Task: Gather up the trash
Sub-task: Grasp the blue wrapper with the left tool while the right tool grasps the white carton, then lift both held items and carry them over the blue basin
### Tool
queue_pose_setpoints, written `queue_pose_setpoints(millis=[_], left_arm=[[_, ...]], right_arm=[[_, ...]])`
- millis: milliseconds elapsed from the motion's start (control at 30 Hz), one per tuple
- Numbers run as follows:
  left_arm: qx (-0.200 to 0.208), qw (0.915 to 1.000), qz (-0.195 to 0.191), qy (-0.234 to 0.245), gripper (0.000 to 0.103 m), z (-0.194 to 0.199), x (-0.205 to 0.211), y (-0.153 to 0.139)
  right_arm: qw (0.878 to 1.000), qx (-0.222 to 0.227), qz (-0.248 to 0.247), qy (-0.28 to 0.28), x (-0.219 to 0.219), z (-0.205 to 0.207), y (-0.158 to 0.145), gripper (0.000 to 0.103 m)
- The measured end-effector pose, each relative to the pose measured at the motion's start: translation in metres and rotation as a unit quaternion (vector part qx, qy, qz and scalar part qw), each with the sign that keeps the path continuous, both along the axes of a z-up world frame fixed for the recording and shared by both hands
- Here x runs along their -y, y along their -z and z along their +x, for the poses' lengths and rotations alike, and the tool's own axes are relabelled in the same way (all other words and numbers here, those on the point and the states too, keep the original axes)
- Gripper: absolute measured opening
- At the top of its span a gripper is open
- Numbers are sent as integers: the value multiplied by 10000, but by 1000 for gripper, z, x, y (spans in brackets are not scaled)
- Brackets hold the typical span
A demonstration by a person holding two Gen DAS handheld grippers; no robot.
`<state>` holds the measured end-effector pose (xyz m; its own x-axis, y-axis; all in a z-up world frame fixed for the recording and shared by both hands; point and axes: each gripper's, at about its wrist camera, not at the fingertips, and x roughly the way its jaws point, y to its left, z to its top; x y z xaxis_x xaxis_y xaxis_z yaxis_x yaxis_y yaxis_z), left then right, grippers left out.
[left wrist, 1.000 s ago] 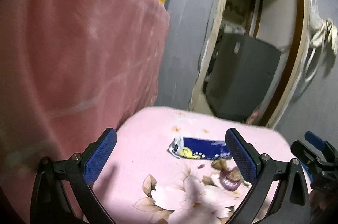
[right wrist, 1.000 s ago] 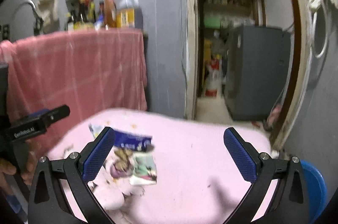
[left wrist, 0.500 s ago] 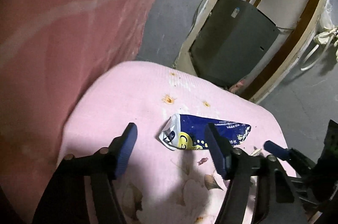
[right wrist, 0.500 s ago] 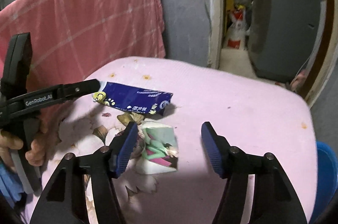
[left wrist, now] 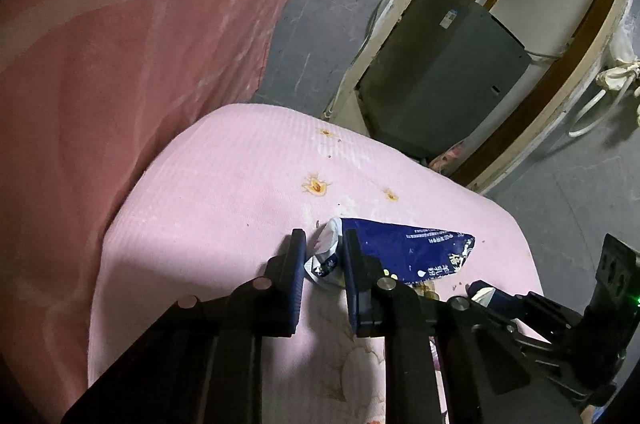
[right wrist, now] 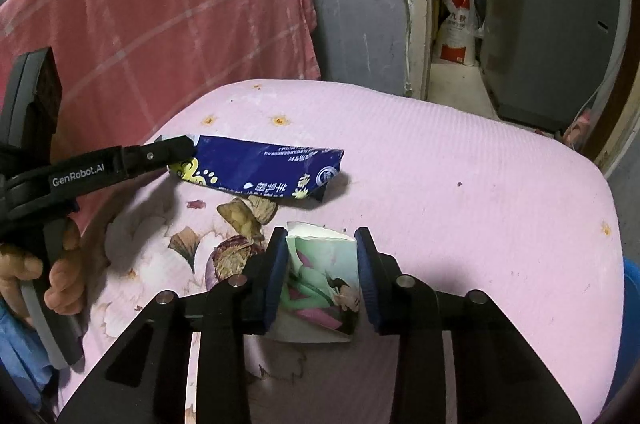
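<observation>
Listing by view, left wrist first.

Left wrist, left gripper [left wrist: 323, 264]: fingers drawn close, pinching the crumpled white end of the blue wrapper [left wrist: 404, 254].
Left wrist, blue wrapper: lies flat on the pink tablecloth [left wrist: 224, 192], its printed length running off to the right of the fingers.
Left wrist, right gripper [left wrist: 486, 294]: only its tip shows at the lower right edge; whether clenched or released cannot be told from here.
Left wrist, surroundings: red cloth [left wrist: 120, 24] hanging at left; grey cabinet [left wrist: 436, 72] in the doorway beyond the table.

Right wrist, right gripper [right wrist: 322, 276]: fingers closed in against both sides of the white picture carton [right wrist: 324, 280], grasping it.
Right wrist, picture carton: sits on the pink tablecloth [right wrist: 460, 184] beside the printed flower pattern, near the blue wrapper [right wrist: 260, 170] but apart from it.
Right wrist, left gripper [right wrist: 176, 148]: reaches in from the left, its tip at the wrapper's left end; held by a hand [right wrist: 60, 272].
Right wrist, surroundings: red cloth [right wrist: 180, 16] behind; white and red sack [right wrist: 458, 28] and grey cabinet [right wrist: 544, 24] through the doorway.
</observation>
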<state>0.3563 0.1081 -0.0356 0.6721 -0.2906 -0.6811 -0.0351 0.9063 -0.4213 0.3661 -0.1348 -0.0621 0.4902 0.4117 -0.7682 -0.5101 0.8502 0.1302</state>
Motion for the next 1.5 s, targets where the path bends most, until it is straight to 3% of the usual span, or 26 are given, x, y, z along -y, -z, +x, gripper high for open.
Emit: queue_pose_setpoints(millis=[400, 767, 1233, 1500], left_arm=[[761, 9955, 542, -139, 12, -46, 20, -15], [1557, 9802, 1208, -192, 11, -94, 56, -30], [2606, 9541, 1461, -213, 10, -127, 93, -58], [3169, 9375, 1435, -120, 10, -143, 114, -88]], right_arm=[[9991, 339, 245, 107, 14, -23, -5, 29], [9932, 1045, 478, 196, 34, -63, -21, 29], [9586, 2698, 802, 419, 66, -122, -89, 29], [9356, 3342, 937, 641, 92, -143, -124, 29]])
